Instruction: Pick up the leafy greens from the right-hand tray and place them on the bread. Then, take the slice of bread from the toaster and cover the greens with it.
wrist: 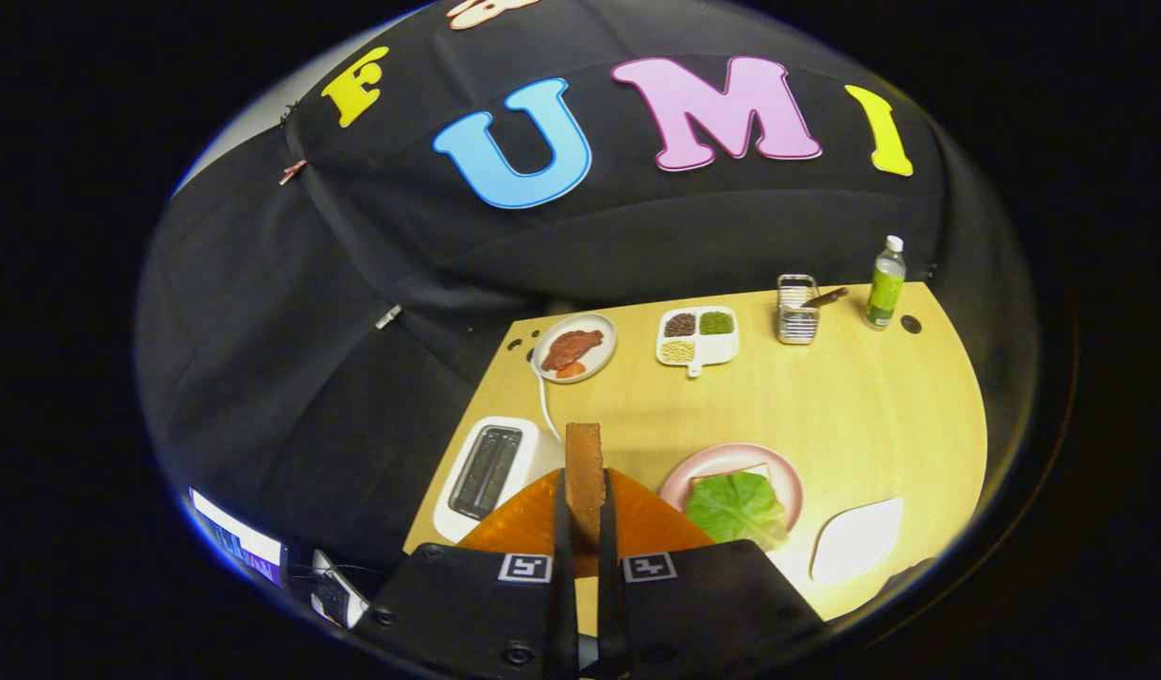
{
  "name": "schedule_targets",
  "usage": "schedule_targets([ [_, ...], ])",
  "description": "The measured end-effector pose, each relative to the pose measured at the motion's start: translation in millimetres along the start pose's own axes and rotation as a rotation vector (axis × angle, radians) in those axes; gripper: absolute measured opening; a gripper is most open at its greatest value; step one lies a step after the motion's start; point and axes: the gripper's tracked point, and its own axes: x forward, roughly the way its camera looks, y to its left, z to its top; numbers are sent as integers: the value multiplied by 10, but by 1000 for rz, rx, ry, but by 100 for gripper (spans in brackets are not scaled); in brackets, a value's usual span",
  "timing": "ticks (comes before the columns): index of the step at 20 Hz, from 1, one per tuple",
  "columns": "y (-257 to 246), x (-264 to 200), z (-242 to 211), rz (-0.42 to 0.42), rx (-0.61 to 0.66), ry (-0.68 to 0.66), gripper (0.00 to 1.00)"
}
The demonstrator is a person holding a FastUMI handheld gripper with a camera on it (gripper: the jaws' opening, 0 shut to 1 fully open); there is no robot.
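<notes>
clamped narrow on the bread slice [585,477], held upright on edge between the jaws, long axis pointing ahead. leafy greens [737,508] on the pink plate [679,477] just ahead and right. toaster [486,469] ahead-left, empty. farther off, meat plate [574,347].

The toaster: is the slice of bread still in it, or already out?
Out. The toaster shows empty slots, and the slice of bread stands upright between the gripper fingers, which press on it from both sides.

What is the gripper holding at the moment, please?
Gripper: shut on the bread slice, held upright above the table.
</notes>
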Motion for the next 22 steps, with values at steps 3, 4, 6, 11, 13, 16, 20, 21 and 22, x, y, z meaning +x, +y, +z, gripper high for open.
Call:
schedule_targets([
  [3,-431,78,-170,-48,-2,12,13],
  [4,-548,143,-237,-56,-3,17,13],
  [6,-693,303,-404,-49,3,38,13],
  [11,-878,731,-711,-15,26,99,13],
  [13,-846,869,-778,30,107,114,13],
  [16,-962,1088,-858,47,140,141,13],
  [20,-1237,1296,-992,53,171,196,13],
  [21,-1362,1341,-1037,31,142,211,13],
  [22,-1489,1369,-1083,-2,109,221,13],
])
